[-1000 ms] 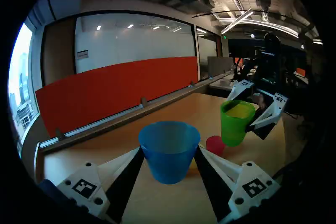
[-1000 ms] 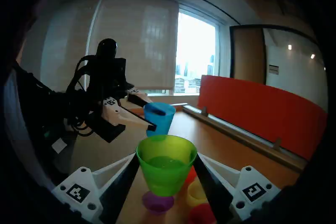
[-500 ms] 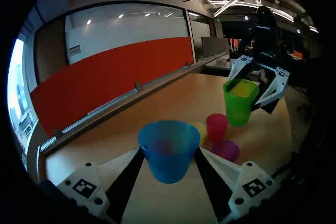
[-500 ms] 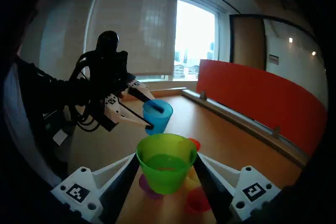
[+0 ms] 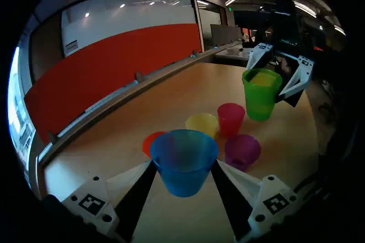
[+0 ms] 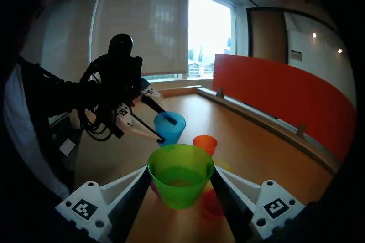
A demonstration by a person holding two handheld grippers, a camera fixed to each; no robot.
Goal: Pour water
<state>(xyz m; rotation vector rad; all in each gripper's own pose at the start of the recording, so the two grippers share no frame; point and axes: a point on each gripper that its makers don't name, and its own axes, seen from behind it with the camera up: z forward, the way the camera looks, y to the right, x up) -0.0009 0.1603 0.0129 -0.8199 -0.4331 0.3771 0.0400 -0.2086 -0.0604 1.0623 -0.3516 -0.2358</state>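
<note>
Blue plastic sits between the fingers of my left gripper (image 5: 184,164): the blue cup (image 5: 184,177) is upright and clamped at both sides, low over the near part of the wooden table (image 5: 196,83). My right gripper (image 6: 181,175) is closed the same way on the green cup (image 6: 180,188), also upright, with a finger pressed to each side. In the left gripper view the green cup is far off to the right, with the right gripper's white fingers reaching in from behind it. Through its tinted wall I cannot tell if it holds any water, and I see none in the blue cup. Four small cups stand on the table between the two held ones: an orange cup (image 5: 153,142) just behind the blue one on the left, a yellow cup (image 5: 202,124) farther back, a pink cup (image 5: 230,119) beside it on the right, and a purple cup (image 5: 242,151) nearer on the right. A red panel (image 5: 114,60) runs along the far left edge of the table. In the right gripper view a bright window (image 6: 207,38) lies beyond
</note>
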